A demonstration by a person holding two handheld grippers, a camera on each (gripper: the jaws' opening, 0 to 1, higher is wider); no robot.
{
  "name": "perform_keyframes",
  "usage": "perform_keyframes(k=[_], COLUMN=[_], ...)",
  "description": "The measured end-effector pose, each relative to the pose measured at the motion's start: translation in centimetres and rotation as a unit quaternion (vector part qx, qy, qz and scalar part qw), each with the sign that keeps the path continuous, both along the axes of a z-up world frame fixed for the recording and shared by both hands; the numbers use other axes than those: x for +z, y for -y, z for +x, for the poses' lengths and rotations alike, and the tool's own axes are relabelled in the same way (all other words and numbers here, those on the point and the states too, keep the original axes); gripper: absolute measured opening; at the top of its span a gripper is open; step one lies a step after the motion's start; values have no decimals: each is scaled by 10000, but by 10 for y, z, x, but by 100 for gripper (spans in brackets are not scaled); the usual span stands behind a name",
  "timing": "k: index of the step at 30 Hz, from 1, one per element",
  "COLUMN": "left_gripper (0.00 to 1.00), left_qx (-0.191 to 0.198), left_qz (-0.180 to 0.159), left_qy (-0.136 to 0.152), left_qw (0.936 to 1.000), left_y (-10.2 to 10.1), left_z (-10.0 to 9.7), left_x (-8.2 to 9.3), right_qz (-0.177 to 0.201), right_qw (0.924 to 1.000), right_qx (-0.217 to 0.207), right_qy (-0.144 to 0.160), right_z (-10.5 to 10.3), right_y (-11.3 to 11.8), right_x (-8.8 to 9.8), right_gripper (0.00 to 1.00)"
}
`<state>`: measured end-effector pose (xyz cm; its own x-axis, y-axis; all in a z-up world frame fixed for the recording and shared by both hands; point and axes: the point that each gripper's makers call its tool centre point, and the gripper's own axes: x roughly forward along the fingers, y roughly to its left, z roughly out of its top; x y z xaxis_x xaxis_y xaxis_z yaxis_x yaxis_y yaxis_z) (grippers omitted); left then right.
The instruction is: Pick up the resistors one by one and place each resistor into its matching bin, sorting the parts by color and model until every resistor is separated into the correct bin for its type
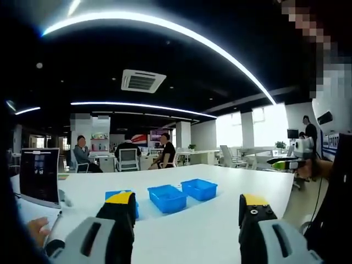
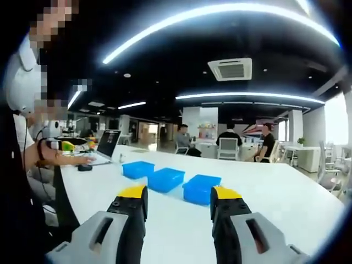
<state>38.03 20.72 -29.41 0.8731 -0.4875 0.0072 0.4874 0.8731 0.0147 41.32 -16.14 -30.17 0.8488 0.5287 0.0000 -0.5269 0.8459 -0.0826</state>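
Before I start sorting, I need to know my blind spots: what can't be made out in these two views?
- Resistors: too small or out of frame in both views.
- Contents of the three blue bins: hidden by their walls.
- Nearest blue bin, left gripper view: partly behind the left gripper.
- Laptop screen, right gripper view: too small.

- Three blue bins stand upright in a row on a white table, close beside one another with narrow gaps between them.
- In the left gripper view: the left bin point(image 1: 113, 196) is partly hidden behind a jaw, the middle bin point(image 1: 167, 198) sits nearest, and the right bin point(image 1: 199, 188) lies a little farther off.
- In the right gripper view the same row runs from far left to near right.
- All three are shallow, open-topped rectangular trays of the same blue plastic.
- What lies inside them is too small to tell.
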Motion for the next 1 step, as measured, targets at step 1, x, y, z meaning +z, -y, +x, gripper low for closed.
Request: perform_keyframes(k=[1], left_gripper=[77], left_qx=[-2], left_qz=[-1], left_qy=[-1], left_qw=[10000], left_y=[0], left_z=[0], left_x=[0], right_qz=[3], right_qw=[10000], right_qx=[3], right_qy=[-2], right_z=[0], right_y=[0], right_x=[0], right_gripper=[47])
